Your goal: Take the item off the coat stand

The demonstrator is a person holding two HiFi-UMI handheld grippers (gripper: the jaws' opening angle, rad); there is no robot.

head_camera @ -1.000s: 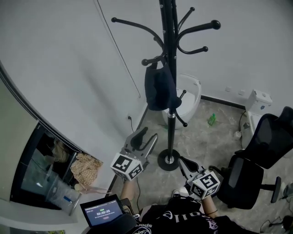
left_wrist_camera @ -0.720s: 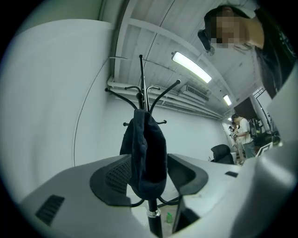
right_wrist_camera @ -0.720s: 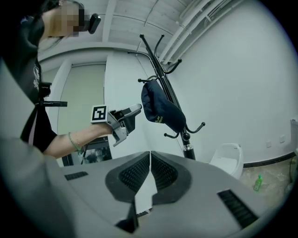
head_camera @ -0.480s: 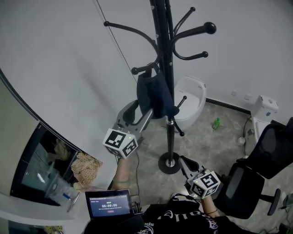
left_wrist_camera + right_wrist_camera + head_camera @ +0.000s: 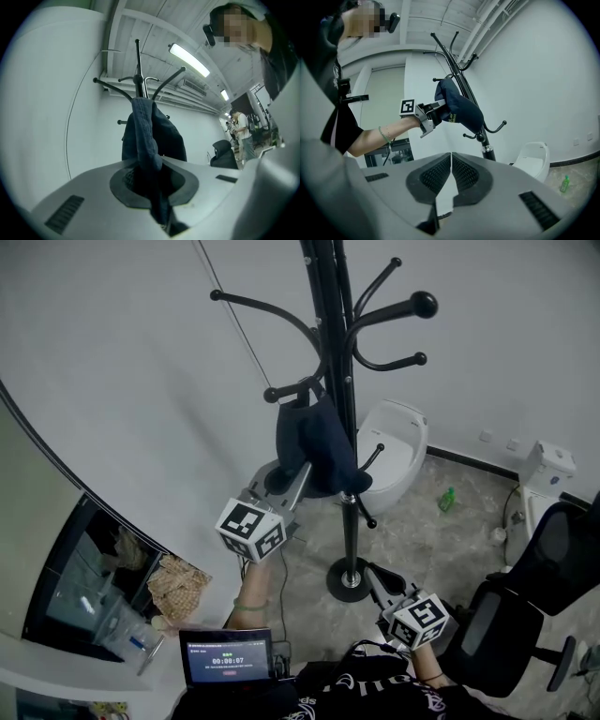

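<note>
A white wall (image 5: pixel 122 362) and a mottled grey floor (image 5: pixel 441 540) frame a black coat stand (image 5: pixel 349 521) in the middle of the room. A dark blue cap (image 5: pixel 319 451) hangs from a low hook (image 5: pixel 281 393) on the stand's left side and drapes down against the pole.

The left gripper (image 5: pixel 286 479) is raised to the cap's lower left edge. Its jaws are closing, with a fold of the blue cloth running down between the pads, pinched there. The left gripper view shows the cloth rising straight from the jaws to the hook.

The right gripper (image 5: pixel 373 570) is low and near, just right of the stand's round base and well apart from the cap. Its jaws are clenched together with nothing between them.

Behind the pole, on the far side, stands a white bin (image 5: pixel 394 442), and a small green bottle (image 5: pixel 447 500) lies on the floor to its right. A black office chair (image 5: pixel 539 587) is at the right edge. At the near left, a tablet (image 5: pixel 232 657) with a lit screen sits close to the person, and a checked rag (image 5: pixel 178 585) lies by the wall beyond it.
</note>
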